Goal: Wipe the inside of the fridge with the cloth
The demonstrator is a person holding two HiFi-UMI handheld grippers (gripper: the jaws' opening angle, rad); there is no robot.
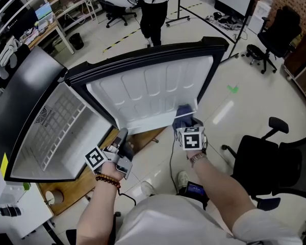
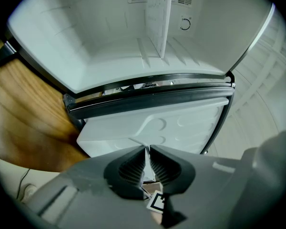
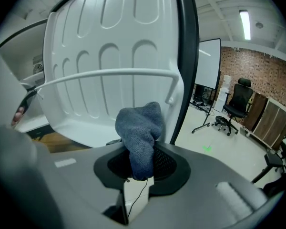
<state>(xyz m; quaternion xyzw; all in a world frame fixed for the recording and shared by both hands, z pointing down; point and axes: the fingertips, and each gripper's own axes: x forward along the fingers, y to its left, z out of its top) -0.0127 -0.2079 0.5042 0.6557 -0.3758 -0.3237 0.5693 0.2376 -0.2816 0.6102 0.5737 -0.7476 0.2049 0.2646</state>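
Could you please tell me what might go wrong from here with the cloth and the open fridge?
1. The blue cloth is bunched and pinched only at its lower end by the right claw; rubbing might drag it loose.
2. The white rail across the door stands just ahead of the cloth and might snag it.
3. The open door could swing away under pressure, so the wipe may skid.

Grey left gripper [image 1: 122, 133] and grey right gripper [image 1: 187, 122] are reaching forward.
Left one is pointing level, jaws nearly together; right one is tilting down, squeezing a fuzzy blue cloth [image 3: 139, 128].
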